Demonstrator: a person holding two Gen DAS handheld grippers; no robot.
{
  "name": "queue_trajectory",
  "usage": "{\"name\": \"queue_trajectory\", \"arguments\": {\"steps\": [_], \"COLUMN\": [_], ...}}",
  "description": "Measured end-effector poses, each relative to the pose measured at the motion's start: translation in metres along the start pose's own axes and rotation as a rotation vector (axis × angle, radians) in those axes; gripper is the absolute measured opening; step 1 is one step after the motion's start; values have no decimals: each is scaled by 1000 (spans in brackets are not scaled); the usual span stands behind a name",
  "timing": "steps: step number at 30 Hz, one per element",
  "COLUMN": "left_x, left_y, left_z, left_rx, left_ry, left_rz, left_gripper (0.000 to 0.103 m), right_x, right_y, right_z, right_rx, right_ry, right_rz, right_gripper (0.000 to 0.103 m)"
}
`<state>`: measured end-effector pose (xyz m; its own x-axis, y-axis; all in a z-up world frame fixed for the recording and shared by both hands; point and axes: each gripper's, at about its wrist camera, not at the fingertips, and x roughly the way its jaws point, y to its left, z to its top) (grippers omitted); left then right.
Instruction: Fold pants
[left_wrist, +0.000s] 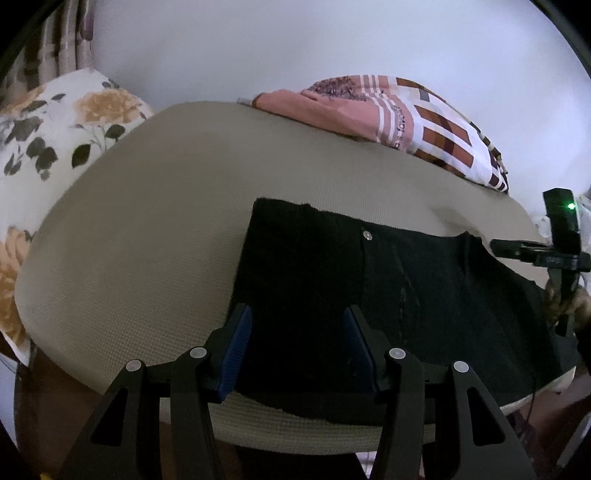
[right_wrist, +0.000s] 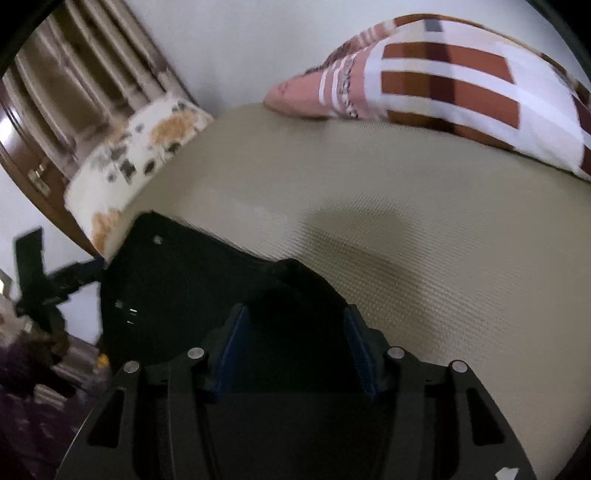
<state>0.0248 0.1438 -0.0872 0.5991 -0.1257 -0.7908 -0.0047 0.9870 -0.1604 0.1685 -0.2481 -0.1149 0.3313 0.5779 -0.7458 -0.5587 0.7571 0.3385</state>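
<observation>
Black pants (left_wrist: 369, 295) lie flat on a beige mattress (left_wrist: 147, 240), waistband and metal button (left_wrist: 366, 235) toward the far side. My left gripper (left_wrist: 297, 314) is open, its blue-padded fingers (left_wrist: 236, 343) spread over the pants' left edge near the front of the mattress. In the right wrist view the pants (right_wrist: 177, 288) lie left and front, with a raised fold of fabric between my right gripper's (right_wrist: 295, 314) open fingers (right_wrist: 356, 343). The right gripper also shows at the right edge of the left wrist view (left_wrist: 554, 254).
A floral pillow (left_wrist: 55, 125) lies at the mattress's left end. A folded pink, white and brown blanket (left_wrist: 406, 118) lies at the far right by the white wall. Curtains (right_wrist: 85, 92) hang at the far left. The mattress's front edge (left_wrist: 295, 424) is close below my left gripper.
</observation>
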Motion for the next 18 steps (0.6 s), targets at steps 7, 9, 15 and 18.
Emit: {"name": "queue_trajectory", "arguments": {"steps": [7,9,15,18], "left_x": [5,5,9,12], "left_y": [1,1,-2,-3], "left_z": [0,0,-2,-3], "left_rx": [-9,-13,13,27], "left_ry": [21,18,19,13], "left_rz": [-3,-3,19,36], "left_gripper": [54,54,56,56], "right_x": [35,37,40,40], "right_y": [14,18,17,16], "right_z": [7,9,15,19], "right_rx": [-80,-100,-74,-64], "right_ry": [100,102,25,-15], "right_rz": [33,36,17,-47], "right_gripper": [18,13,7,5]}}
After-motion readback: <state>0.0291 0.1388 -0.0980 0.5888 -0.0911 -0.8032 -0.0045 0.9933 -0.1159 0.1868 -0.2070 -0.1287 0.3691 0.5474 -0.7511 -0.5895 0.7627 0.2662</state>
